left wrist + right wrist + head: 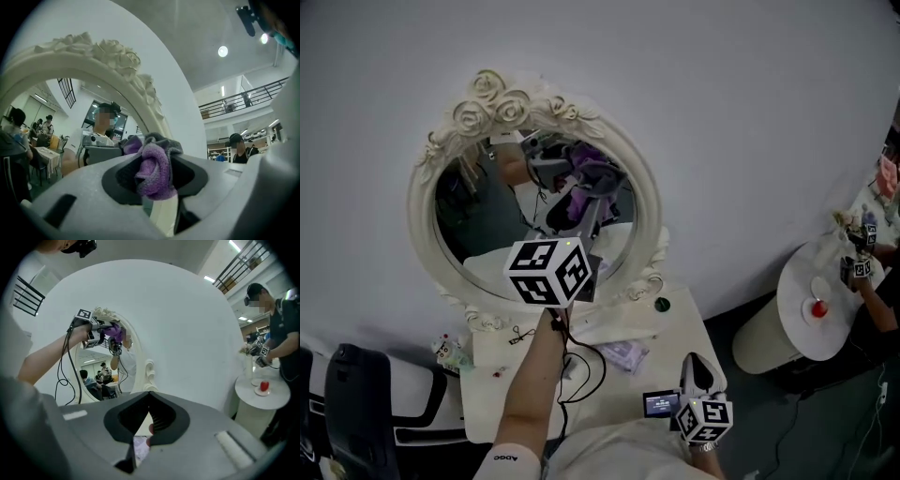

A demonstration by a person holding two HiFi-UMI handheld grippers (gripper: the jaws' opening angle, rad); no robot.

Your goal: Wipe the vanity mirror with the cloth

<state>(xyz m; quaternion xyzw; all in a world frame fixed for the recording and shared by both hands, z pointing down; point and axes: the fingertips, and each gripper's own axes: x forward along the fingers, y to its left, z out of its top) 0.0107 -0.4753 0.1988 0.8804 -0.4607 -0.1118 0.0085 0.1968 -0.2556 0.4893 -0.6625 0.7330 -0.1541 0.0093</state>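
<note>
1. Purple and grey cloth point(152, 176) is gripped bunched in the left claw point(157, 152), which is clenched on it; a fold sticks out past the tips.
2. The left claw is held up in front of the oval vanity mirror point(478, 220), near its right-hand side under the white rose-carved frame point(492, 103).
3. Contact between cloth and glass cannot be confirmed. In the head view the claw tips are hidden behind the marker cube point(548, 272), and the purple patch there cannot be separated from its reflection.
4. The right claw point(149, 393) is closed tip to tip with nothing gripped. It is held low at the right front of the white bench point(675, 342), well apart from the mirror.
5. A pale patterned item seen through the gap under the right claw's tips is too cropped to identify.
6. A round side table point(797, 281) stands at the right. A second person point(877, 309) beside it is cut off by the picture edge.
</note>
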